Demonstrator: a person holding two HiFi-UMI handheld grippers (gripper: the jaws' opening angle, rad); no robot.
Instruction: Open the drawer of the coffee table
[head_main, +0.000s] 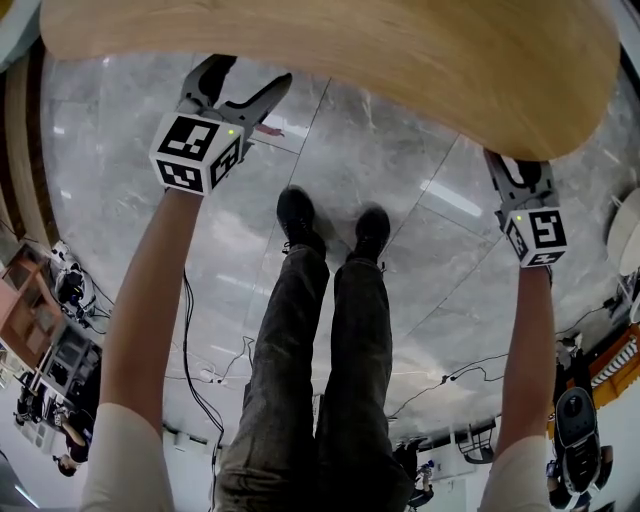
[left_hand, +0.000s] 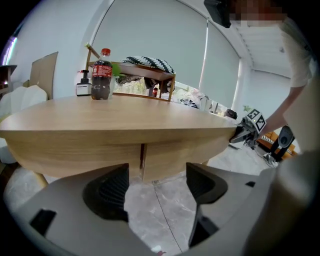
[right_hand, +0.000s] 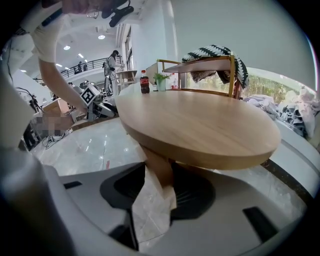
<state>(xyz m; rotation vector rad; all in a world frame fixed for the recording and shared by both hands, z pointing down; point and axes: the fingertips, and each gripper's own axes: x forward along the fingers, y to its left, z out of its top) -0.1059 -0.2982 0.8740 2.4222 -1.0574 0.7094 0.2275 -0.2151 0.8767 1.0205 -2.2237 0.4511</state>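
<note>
The oval wooden coffee table (head_main: 330, 60) fills the top of the head view. Its side panel (left_hand: 185, 152) shows a vertical seam (left_hand: 142, 161) in the left gripper view. My left gripper (head_main: 250, 72) is just short of the table's edge on the left. Its jaws (left_hand: 157, 175) stand wide open, with only floor and the seam beyond them. My right gripper (head_main: 518, 170) reaches under the table's right edge, fingertips hidden by the top. In the right gripper view a wooden table leg (right_hand: 159, 165) fills the gap between the jaws of that gripper (right_hand: 159, 176).
A cola bottle (left_hand: 101, 75) and a small pump bottle (left_hand: 83, 86) stand on the table's far side. Behind it is a wooden rack with a patterned cloth (left_hand: 147, 64). My shoes (head_main: 300, 220) stand on the marble floor between the arms. Cables (head_main: 190, 340) trail behind.
</note>
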